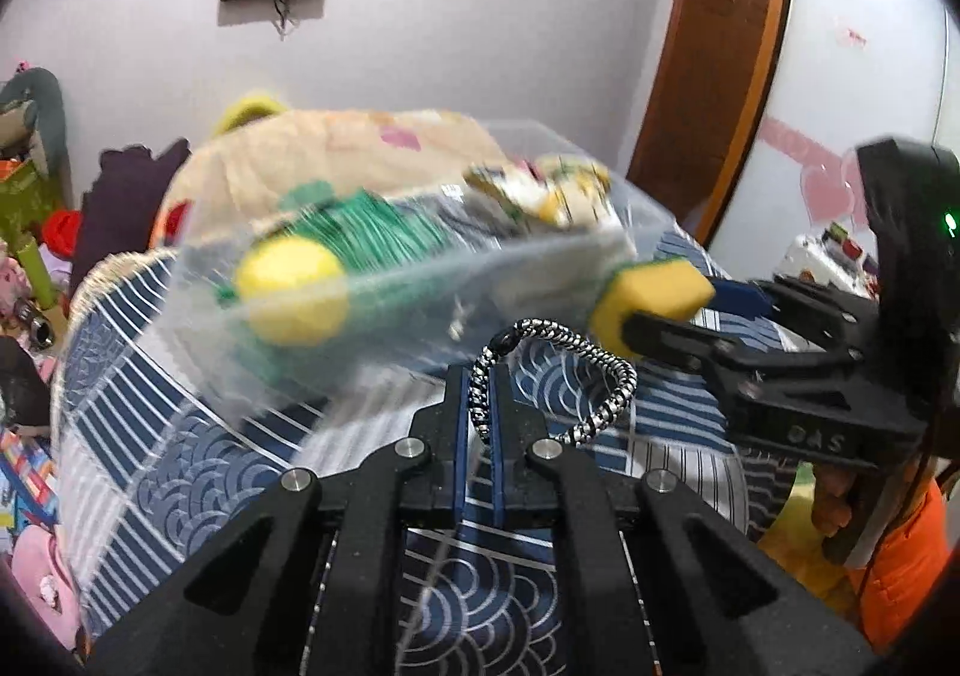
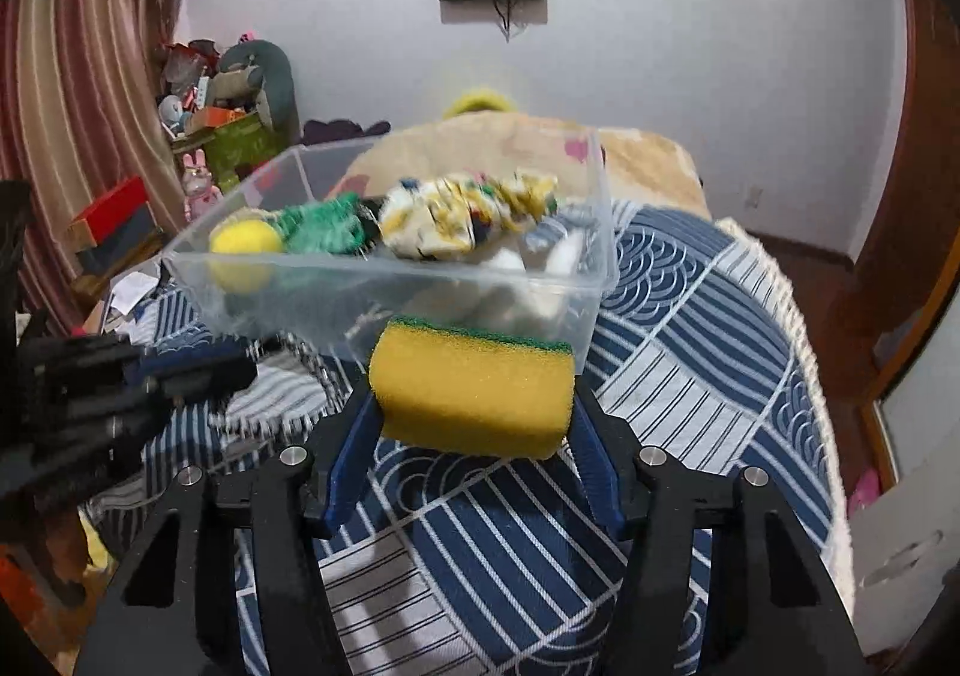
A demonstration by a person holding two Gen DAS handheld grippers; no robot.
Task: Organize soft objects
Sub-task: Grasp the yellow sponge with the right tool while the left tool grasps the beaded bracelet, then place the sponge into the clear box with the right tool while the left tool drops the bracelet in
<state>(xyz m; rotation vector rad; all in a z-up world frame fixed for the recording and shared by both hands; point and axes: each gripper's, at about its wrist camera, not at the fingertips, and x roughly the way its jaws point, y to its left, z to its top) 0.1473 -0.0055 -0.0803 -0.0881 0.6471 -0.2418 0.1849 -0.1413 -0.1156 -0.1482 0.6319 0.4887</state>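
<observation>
My left gripper (image 1: pixel 480 406) is shut on a black-and-white braided cord loop (image 1: pixel 576 376). My right gripper (image 2: pixel 474 394) is shut on a yellow sponge (image 2: pixel 474 388) with a green scrub side, held just in front of a clear plastic bin (image 2: pixel 384 268). The bin holds a yellow ball (image 2: pixel 246 241), a green fuzzy item (image 2: pixel 324 229) and a crumpled patterned cloth (image 2: pixel 468 220). In the left wrist view the bin (image 1: pixel 372 316) is blurred, with the sponge (image 1: pixel 654 304) and right gripper (image 1: pixel 690 328) at its right.
The bin sits on a bed with a blue-and-white patterned cover (image 2: pixel 690 364). A beige blanket (image 2: pixel 636 153) lies behind. Toys and boxes (image 2: pixel 228 105) pile at the left by a curtain. A wooden door frame (image 1: pixel 720 45) stands at the right.
</observation>
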